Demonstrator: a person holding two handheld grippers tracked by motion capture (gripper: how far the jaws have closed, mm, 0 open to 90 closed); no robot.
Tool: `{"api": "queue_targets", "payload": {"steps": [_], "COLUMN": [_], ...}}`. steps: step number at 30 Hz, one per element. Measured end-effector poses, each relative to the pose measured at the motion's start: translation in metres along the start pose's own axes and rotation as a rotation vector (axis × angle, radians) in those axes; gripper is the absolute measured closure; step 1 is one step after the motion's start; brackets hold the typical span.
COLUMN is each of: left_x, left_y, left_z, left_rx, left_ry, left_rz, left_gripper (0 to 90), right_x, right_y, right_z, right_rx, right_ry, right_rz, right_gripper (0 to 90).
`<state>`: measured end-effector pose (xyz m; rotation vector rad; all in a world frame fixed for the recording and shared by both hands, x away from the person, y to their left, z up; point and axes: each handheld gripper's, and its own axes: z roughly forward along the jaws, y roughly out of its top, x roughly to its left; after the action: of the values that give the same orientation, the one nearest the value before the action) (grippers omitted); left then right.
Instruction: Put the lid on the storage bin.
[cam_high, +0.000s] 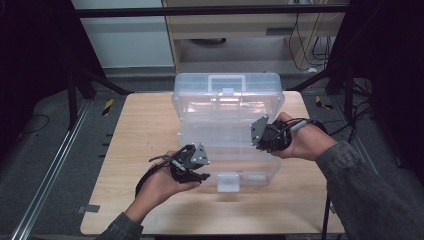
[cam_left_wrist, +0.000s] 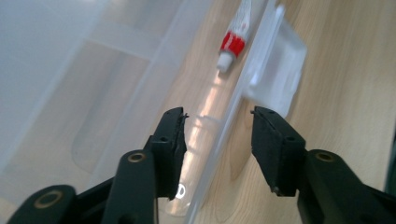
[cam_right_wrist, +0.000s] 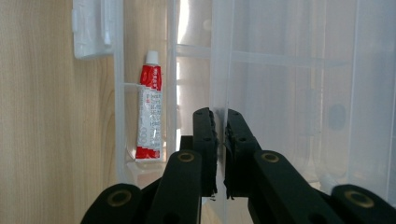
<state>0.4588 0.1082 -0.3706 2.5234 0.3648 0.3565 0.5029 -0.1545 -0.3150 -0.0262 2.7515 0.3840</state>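
My box (cam_high: 227, 107) is clear, colourless plastic with a milky latch (cam_high: 228, 182). The tube (cam_right_wrist: 149, 112) inside is red and white with a white cap. The surface (cam_high: 135, 150) shows pale wood grain. My hand-held grippers' jaws are black with brass-coloured rivets.

A light wooden bench (cam_high: 125, 150) fills mid-frame on grey carpet (cam_high: 40, 150); a pale cabinet (cam_high: 235, 30) stands at upper centre, dark curtains (cam_high: 30, 50) flanking.

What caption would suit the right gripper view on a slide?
Right gripper shut on a clear plastic box's thin wall, red-and-white tube lying inside beside it.
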Motion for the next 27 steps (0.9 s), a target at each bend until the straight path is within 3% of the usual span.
{"api": "queue_targets", "payload": {"steps": [2, 3, 4, 5, 8, 9, 12, 13, 16, 18, 19, 23, 27], "left_x": [0.001, 0.004, 0.004, 0.012, 0.017, 0.024, 0.039, 0.048, 0.059, 0.066, 0.076, 0.090, 0.110], "left_y": [0.002, 0.002, 0.002, 0.002, 0.002, 0.001, -0.003, -0.005, -0.005, -0.004, -0.001, 0.003, 0.008], "left_z": [-0.010, -0.019, -0.019, -0.032, -0.039, -0.046, -0.059, -0.068, -0.079, -0.085, -0.089, -0.091, -0.086], "left_rx": [-0.045, -0.084, -0.084, -0.131, -0.139, -0.142, -0.183, -0.214, -0.234, -0.234, -0.227, -0.206, -0.189], "left_ry": [-0.018, -0.026, -0.026, -0.032, -0.020, 0.003, 0.007, -0.003, 0.012, 0.023, 0.035, 0.050, 0.042], "left_rz": [-0.022, -0.051, -0.051, -0.088, -0.101, -0.116, -0.172, -0.209, -0.237, -0.248, -0.263, -0.280, -0.325], "left_gripper": [52.9, 52.3, 52.8, 53.8, 56.3, 56.3, 57.9, 60.3, 63.4, 70.2, 72.6, 82.5, 89.2], "right_x": [0.000, 0.001, 0.001, 0.001, 0.001, 0.001, 0.002, 0.003, 0.003, 0.003, 0.003, 0.003, 0.004], "right_y": [0.000, 0.000, 0.000, 0.000, -0.001, -0.001, -0.002, -0.002, -0.003, -0.003, -0.002, -0.002, -0.002], "right_z": [0.000, 0.000, 0.000, 0.000, 0.000, 0.000, 0.000, 0.000, 0.000, 0.000, 0.000, 0.000, 0.001], "right_rx": [-0.001, 0.003, 0.003, 0.000, -0.003, -0.008, -0.006, -0.011, -0.016, -0.013, -0.011, -0.006, -0.008], "right_ry": [-0.002, -0.006, -0.006, -0.007, -0.009, -0.009, -0.013, -0.015, -0.014, -0.016, -0.018, -0.018, -0.016], "right_rz": [0.003, -0.001, -0.001, 0.003, 0.004, 0.006, 0.008, 0.011, 0.014, 0.012, 0.011, 0.011, 0.011], "right_gripper": [84.8, 84.7, 84.7, 84.6, 84.4, 84.4, 84.3, 84.2, 84.1, 84.0, 83.9, 83.6, 83.4]}}
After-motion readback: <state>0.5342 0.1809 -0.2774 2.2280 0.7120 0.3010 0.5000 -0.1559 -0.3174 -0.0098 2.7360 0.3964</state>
